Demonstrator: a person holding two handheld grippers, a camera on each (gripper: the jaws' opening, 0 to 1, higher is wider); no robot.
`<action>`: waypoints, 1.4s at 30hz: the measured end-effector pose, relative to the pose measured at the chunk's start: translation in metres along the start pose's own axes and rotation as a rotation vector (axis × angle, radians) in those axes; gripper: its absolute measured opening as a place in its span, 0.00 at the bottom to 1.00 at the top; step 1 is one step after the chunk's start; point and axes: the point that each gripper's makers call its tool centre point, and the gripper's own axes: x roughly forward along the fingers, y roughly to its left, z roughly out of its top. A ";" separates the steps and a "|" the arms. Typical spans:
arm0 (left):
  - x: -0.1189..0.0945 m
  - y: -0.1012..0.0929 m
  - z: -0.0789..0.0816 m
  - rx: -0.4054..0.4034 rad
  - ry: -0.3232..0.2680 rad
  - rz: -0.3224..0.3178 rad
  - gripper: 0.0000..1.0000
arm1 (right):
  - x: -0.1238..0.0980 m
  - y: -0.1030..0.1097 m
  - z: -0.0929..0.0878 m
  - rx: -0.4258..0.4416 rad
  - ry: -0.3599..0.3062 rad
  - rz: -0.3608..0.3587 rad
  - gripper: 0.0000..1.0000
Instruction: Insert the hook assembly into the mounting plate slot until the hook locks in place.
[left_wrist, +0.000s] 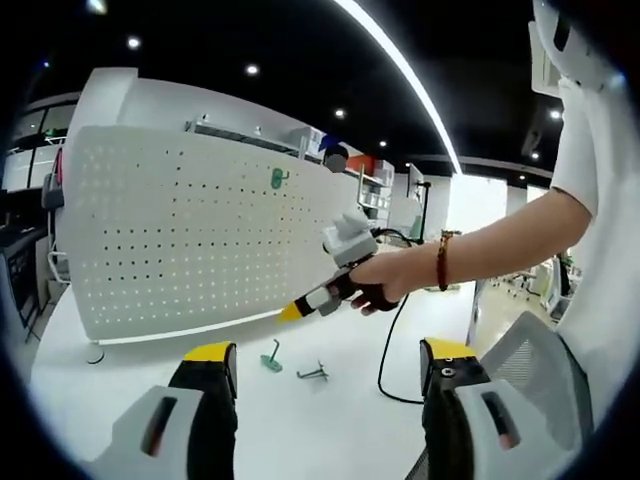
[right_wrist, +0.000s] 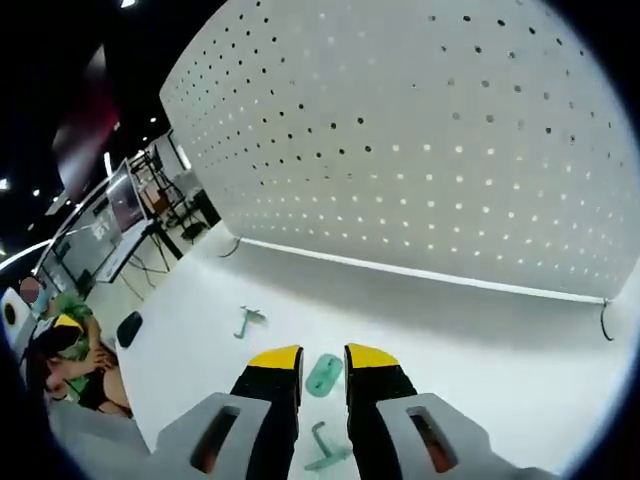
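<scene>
White pegboard standing upright along the worktop, one green hook already hung high up. Broad bare worktop in front. Right hand-held gripper angled down, jaws narrowly parted astride a green hook lying flat. Left hand-held gripper wide open, empty. Two loose hooks nearby.

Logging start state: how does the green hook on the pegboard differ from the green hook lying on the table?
The mounted green hook hangs high on the upright white pegboard; the loose green hook lies flat on the white table.
The mounted hook is far from either gripper; the loose hook lies between the left gripper and the right gripper.
Both are the same pale green and look alike in shape.
</scene>
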 end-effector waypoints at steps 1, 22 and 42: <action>0.000 0.000 0.000 0.000 0.001 0.001 0.77 | 0.001 0.000 -0.002 0.001 0.006 0.003 0.16; -0.001 0.013 -0.012 -0.034 0.014 0.020 0.76 | 0.027 -0.004 -0.024 0.012 0.140 0.011 0.16; -0.005 0.018 -0.021 -0.074 0.018 0.038 0.76 | 0.047 -0.004 -0.041 0.046 0.206 0.010 0.11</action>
